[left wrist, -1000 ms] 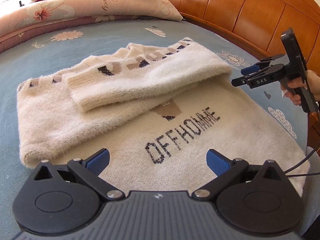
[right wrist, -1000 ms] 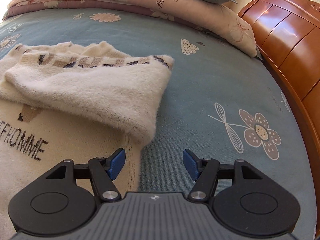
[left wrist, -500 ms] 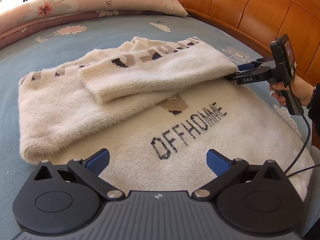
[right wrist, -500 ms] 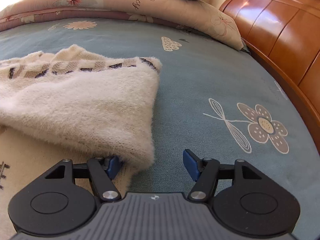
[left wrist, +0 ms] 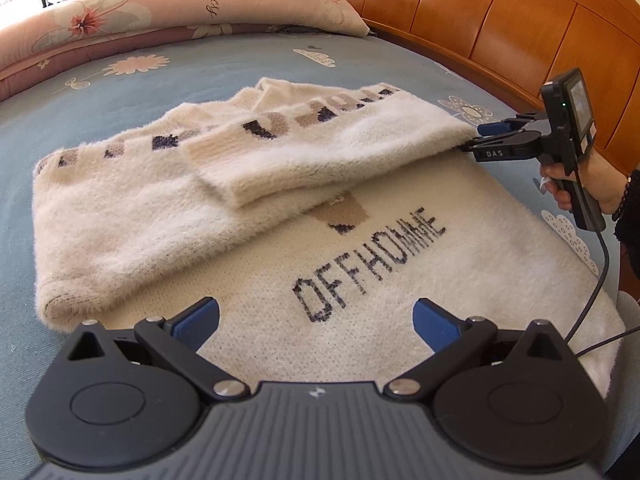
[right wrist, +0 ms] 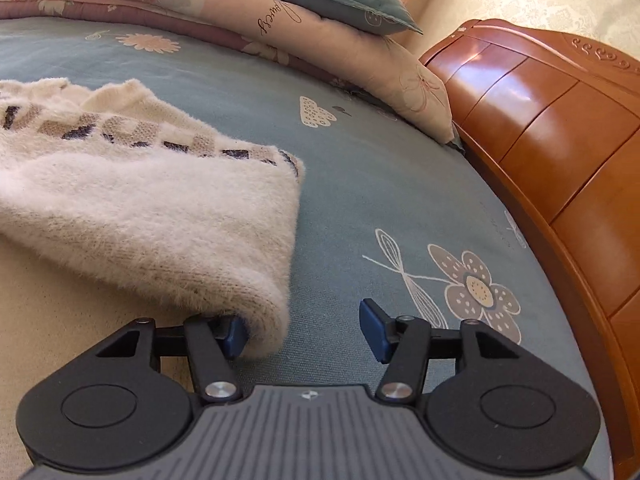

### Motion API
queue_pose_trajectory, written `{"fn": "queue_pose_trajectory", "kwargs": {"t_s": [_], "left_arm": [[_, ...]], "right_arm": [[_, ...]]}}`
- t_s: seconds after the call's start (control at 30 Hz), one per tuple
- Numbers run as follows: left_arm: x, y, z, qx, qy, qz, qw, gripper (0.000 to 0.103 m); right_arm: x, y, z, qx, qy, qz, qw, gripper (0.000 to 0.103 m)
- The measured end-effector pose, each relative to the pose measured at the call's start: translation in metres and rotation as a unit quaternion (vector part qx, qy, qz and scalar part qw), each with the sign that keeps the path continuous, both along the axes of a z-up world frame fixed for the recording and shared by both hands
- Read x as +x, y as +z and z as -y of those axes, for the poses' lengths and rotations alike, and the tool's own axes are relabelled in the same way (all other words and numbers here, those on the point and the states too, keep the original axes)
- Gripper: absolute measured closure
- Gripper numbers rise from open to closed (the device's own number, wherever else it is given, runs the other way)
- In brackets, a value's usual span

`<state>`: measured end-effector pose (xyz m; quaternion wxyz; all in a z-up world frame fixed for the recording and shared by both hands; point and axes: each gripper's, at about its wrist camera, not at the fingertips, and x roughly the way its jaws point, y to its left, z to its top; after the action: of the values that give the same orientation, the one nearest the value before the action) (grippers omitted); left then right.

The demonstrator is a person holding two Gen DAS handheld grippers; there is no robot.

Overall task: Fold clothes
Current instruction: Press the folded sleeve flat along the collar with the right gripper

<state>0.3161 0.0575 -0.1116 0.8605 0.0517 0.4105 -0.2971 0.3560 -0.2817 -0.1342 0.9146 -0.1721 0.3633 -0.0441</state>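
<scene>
A cream fuzzy sweater with dark "OFFHOMME" lettering lies flat on the blue bedsheet, one sleeve folded across its chest. My left gripper hovers open over the sweater's lower part with nothing between its fingers. My right gripper is at the corner of the sleeve's fold, and its jaws are closing. The left pad is tucked against the fluffy edge while the right pad stands apart over the sheet. In the left wrist view the right gripper meets the fold's right end.
Stacked floral pillows lie at the bed's head. A wooden headboard runs along the right side. A person's hand holds the right gripper's handle, and a black cable trails over the sweater's right edge.
The right gripper came down to the corner of the sleeve's fold, and the fold's edge now sits against its left pad. The left gripper has kept still and open.
</scene>
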Motion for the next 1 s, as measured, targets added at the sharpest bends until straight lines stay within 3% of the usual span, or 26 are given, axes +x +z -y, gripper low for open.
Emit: {"fn": "queue_pose_trajectory", "kwargs": {"t_s": [0.13,0.27,0.43,0.5,0.6,0.7,0.77,1.0], "left_arm": [[0.000,-0.001,0.002,0.002,-0.001,-0.001,1.0000,0.001],[-0.002,-0.002,0.006,0.006,-0.006,0.000,1.0000,0.001],[-0.003,-0.002,0.007,0.006,-0.011,0.002,0.9999,0.001],[-0.001,-0.003,0.005,0.006,-0.006,-0.001,1.0000,0.001],[0.001,-0.005,0.004,0.008,-0.001,-0.005,1.0000,0.001],[0.002,-0.005,0.003,0.007,-0.001,-0.007,1.0000,0.001],[0.001,-0.005,0.004,0.008,-0.003,-0.007,0.9999,0.001],[-0.003,-0.006,0.009,0.012,-0.021,-0.014,0.9996,0.001]], "right_arm": [[-0.022,0.020,0.006,0.041,0.042,-0.024,0.998,0.042],[-0.039,0.043,0.004,0.023,0.050,-0.006,0.998,0.042],[-0.042,0.041,-0.033,-0.048,0.130,0.022,0.990,0.043],[-0.044,0.028,-0.067,-0.106,0.191,0.025,0.976,0.043],[-0.044,0.013,-0.124,-0.141,0.283,0.028,0.948,0.043],[-0.041,0.006,-0.173,-0.135,0.351,0.038,0.926,0.043],[-0.035,0.007,-0.196,-0.113,0.373,0.037,0.920,0.044],[0.001,0.010,-0.222,-0.062,0.369,-0.032,0.927,0.063]]}}
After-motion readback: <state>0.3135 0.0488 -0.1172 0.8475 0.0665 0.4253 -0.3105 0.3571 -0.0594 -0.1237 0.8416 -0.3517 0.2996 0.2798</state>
